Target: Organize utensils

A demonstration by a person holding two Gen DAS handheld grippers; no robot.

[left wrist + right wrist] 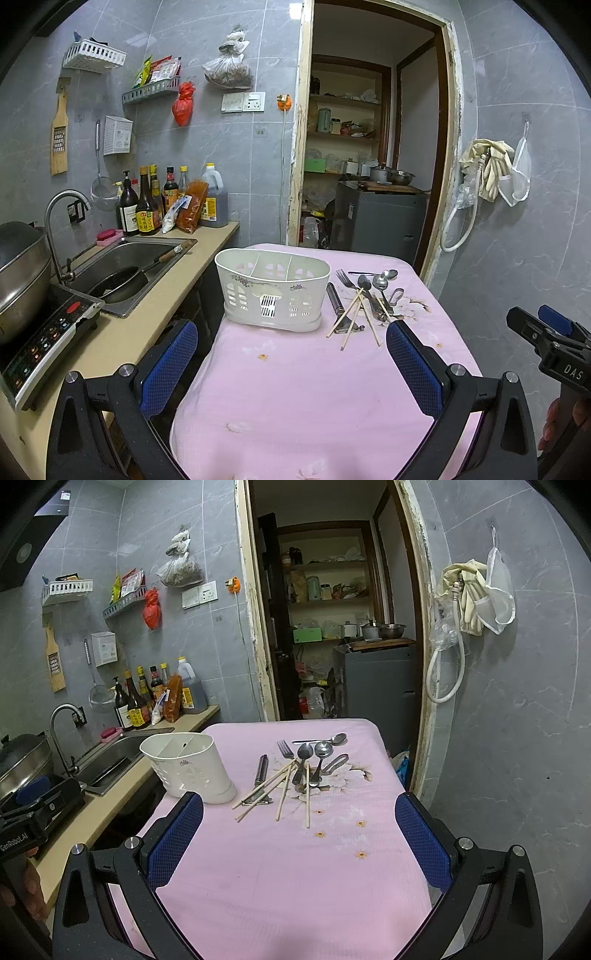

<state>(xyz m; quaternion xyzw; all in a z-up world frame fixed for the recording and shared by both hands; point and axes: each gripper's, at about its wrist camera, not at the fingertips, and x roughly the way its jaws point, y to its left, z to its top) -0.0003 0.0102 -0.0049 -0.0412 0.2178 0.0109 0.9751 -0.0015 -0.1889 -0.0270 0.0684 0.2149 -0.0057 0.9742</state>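
A white plastic utensil caddy (273, 288) (188, 764) with three compartments stands empty on the pink tablecloth (295, 387) (295, 867). Right of it lies a loose pile: wooden chopsticks (351, 314) (273, 790), a fork (345, 277) (285, 748), spoons (380, 282) (323, 751) and a metal peeler (337, 301) (261, 770). My left gripper (291, 350) hovers open over the near tablecloth, short of the caddy. My right gripper (299, 827) is open too, short of the pile; it also shows at the right edge of the left wrist view (550, 343).
A counter (155, 310) on the left holds a sink (125, 266) with a pan, an induction hob (44, 339) with a wok, and sauce bottles (147, 206). Behind the table an open doorway (369, 147) leads to a pantry. The tiled wall (517, 221) stands close on the right.
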